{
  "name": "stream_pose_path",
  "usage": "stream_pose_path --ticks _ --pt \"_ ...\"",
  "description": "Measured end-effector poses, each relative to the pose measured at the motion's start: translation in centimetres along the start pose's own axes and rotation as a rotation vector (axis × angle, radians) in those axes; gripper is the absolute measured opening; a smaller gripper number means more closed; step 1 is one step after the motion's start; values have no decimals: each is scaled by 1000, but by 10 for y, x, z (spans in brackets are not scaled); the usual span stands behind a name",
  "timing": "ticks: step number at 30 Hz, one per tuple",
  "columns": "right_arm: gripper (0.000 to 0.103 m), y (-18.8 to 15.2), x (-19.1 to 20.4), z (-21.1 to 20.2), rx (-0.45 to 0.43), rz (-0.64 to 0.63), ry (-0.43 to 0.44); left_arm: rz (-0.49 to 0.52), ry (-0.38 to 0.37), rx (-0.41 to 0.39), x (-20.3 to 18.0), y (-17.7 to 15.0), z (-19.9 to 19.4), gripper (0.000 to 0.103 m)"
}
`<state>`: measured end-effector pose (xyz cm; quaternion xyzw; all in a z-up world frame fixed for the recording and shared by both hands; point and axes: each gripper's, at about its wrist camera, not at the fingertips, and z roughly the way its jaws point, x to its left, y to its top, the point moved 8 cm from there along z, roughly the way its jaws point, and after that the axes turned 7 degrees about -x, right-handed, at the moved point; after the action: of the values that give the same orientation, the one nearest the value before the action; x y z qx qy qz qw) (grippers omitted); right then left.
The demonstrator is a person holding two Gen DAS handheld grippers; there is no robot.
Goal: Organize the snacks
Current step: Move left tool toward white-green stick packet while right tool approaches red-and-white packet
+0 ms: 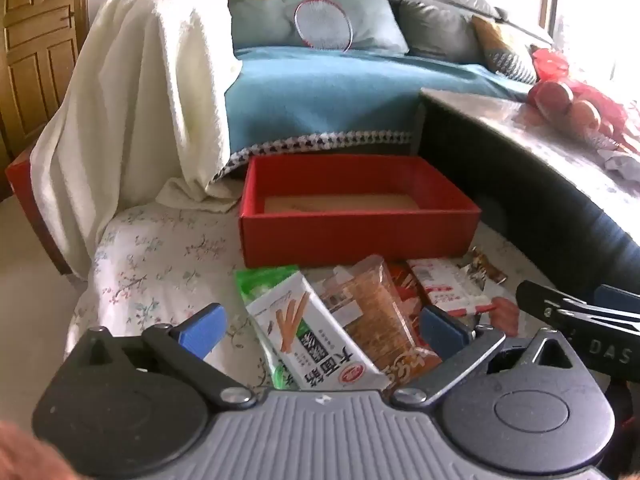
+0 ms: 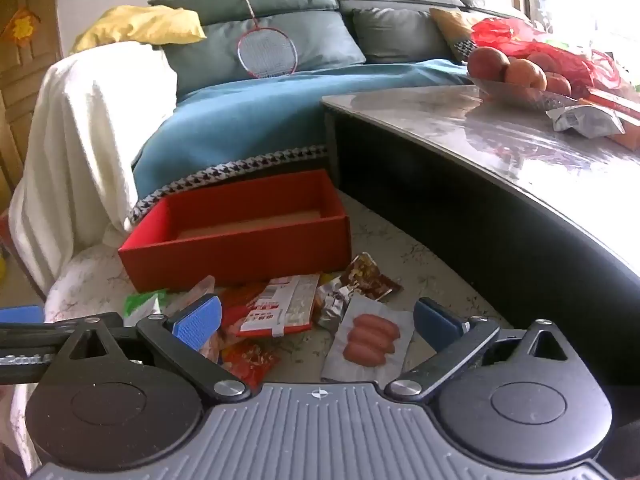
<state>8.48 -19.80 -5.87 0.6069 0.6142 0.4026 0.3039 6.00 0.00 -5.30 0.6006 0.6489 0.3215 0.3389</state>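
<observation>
An open red box (image 1: 360,236) (image 2: 240,248) with a bare brown bottom sits on the floral cloth. Snack packets lie in a heap in front of it. My left gripper (image 1: 320,330) is open above a white breadstick pack (image 1: 316,344) and a clear pack of brown cake (image 1: 380,316); it touches neither. My right gripper (image 2: 316,324) is open above a red-and-white packet (image 2: 280,304) and a clear pack of sausages (image 2: 370,338). A green packet (image 1: 260,284), a red packet (image 2: 248,360) and a brown foil packet (image 2: 360,276) lie in the heap too.
A grey coffee table (image 2: 500,148) with a dark side stands at the right, bearing a bowl of apples (image 2: 516,72) and red bags. A sofa with a blue blanket (image 1: 320,96), a white throw (image 1: 132,100) and a badminton racket (image 2: 266,48) lies behind the box.
</observation>
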Motion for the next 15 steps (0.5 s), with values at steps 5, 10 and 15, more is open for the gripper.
stream_pose_path --ticks 5,10,15 --pt "103 2 10 -2 -1 -58 -16 -30 -10 35 12 -14 1 98" --pt "103 -8 10 -3 0 -60 15 -3 42 87 7 -20 12 98" --pt "103 -2 17 -8 -34 -101 13 5 74 67 7 -13 8 98"
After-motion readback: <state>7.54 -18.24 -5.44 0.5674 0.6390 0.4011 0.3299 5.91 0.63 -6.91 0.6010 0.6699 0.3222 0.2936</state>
